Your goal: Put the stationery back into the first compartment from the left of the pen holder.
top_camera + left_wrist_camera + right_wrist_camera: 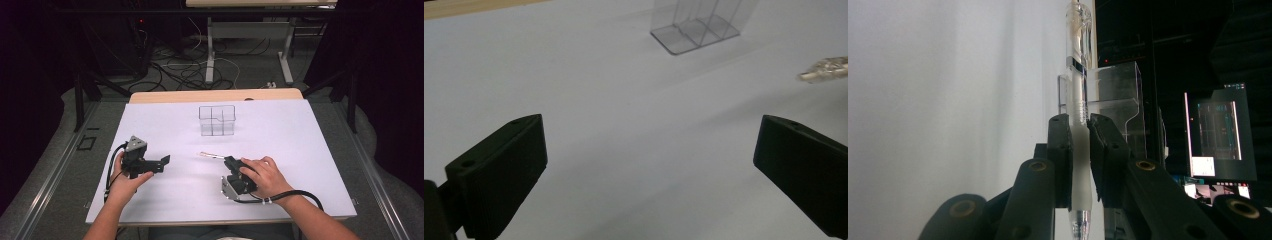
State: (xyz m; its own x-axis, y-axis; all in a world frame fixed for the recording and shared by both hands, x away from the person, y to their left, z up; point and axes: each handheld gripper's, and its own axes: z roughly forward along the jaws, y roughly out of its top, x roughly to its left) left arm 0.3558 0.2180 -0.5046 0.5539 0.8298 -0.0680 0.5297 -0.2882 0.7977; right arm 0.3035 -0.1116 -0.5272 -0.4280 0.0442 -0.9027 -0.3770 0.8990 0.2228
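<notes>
Although the white table (pixel 165 200) carries little, the work appears to turn on the clear acrylic organizer (pixel 217 120), a small box split into compartments that stands upright toward the far side, and every compartment that can be seen looks empty. So the filling, as I judge it, has not begun. Nearer the person than the organizer and off to its left, the left gripper (pixel 164 161) hovers with its jaws spread wide and nothing between them. Nearer than the organizer and slightly to its right, the right gripper (pixel 229 161) is clamped on a clear pen (pixel 211 155), pinching its frosted grip section (pixel 1081 165) so that the barrel sticks out past the jaw tips toward the organizer. In the high view the pen lies low over the table, well short of the organizer. The pickup looks done; what remains, by my reading, is carrying the pen across, tipping it upright and lowering it into a compartment.
</notes>
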